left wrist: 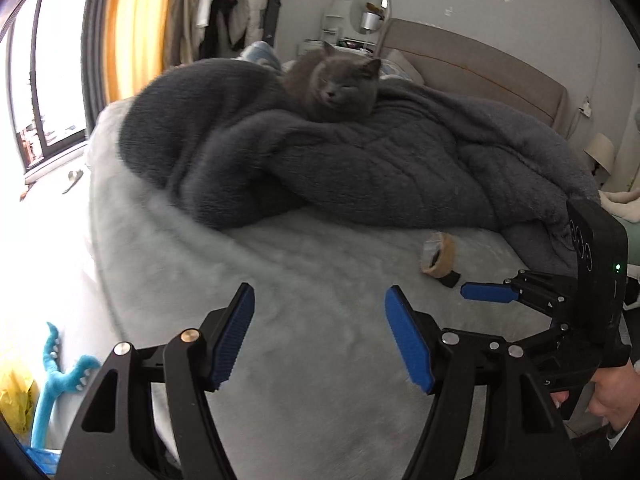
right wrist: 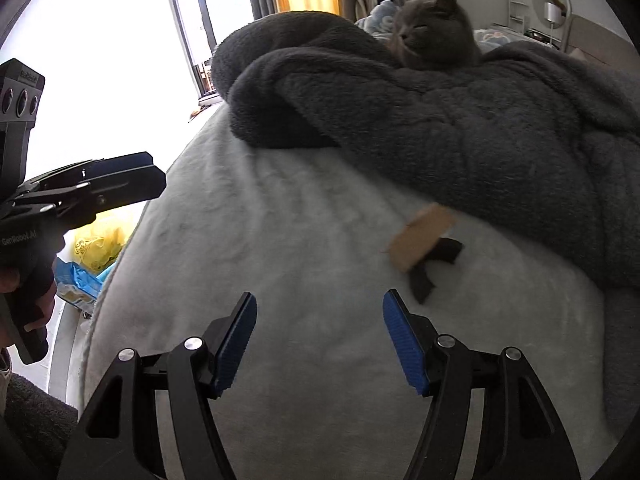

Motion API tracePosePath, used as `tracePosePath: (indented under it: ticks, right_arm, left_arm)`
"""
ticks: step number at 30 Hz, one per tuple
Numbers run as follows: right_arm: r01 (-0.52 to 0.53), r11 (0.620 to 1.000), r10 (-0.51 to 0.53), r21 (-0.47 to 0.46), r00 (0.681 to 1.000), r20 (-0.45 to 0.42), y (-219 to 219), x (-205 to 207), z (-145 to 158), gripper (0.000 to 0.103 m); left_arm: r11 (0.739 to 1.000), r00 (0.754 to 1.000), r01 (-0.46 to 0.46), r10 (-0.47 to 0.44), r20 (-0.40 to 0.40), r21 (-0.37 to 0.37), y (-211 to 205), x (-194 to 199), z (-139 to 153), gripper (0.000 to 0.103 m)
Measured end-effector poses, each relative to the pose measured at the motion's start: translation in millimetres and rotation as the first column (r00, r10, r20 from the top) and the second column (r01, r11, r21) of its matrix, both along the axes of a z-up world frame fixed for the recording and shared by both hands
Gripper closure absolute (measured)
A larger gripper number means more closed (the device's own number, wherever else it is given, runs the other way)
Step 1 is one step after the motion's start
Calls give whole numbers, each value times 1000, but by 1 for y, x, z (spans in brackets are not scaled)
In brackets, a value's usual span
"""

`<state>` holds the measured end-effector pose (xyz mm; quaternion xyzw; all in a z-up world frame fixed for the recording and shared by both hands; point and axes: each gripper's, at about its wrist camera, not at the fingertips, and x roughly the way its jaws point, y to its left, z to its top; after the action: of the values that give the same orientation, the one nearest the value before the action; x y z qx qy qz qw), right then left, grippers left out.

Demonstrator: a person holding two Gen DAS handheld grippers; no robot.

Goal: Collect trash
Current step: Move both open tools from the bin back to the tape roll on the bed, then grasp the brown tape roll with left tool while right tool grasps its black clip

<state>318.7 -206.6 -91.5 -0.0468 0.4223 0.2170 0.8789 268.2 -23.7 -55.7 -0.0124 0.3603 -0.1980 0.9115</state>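
A bed (left wrist: 280, 280) with pale fleece cover carries a dark grey blanket (left wrist: 360, 160) and a grey cat (left wrist: 332, 84). A tan cardboard scrap (right wrist: 424, 236) with black piece lies on it. Left gripper (left wrist: 320, 340) and right gripper (right wrist: 320, 340) fingers stand apart, empty.

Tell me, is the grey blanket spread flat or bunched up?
Bunched up: the blanket lies in thick rolled folds, with the cat resting on top.

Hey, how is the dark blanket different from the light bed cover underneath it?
The dark blanket is charcoal grey; the bed cover is pale grey-white. The blanket is bunched in thick folds, while the cover lies spread fairly smooth. A grey cat lies on the blanket; a scrap of tan and black trash lies on the cover by the blanket's edge. Both look soft and fuzzy.
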Motion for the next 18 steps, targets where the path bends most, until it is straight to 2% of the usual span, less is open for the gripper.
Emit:
tracePosePath:
  ticks: [6, 13, 18]
  right_arm:
    - [41, 999, -41, 4, 999, 1, -32, 9, -8, 41]
    - [25, 1000, -25, -17, 1000, 18, -49, 26, -15, 56]
    - [-8, 1000, 8, -14, 1000, 16, -51, 32, -24, 70]
  left_arm:
    - [998, 998, 61, -61, -2, -19, -35, 11, -5, 32]
    - [989, 992, 124, -125, -7, -77, -65, 23, -10, 35]
    - [982, 990, 131, -136, -25, -133, -77, 34, -15, 38]
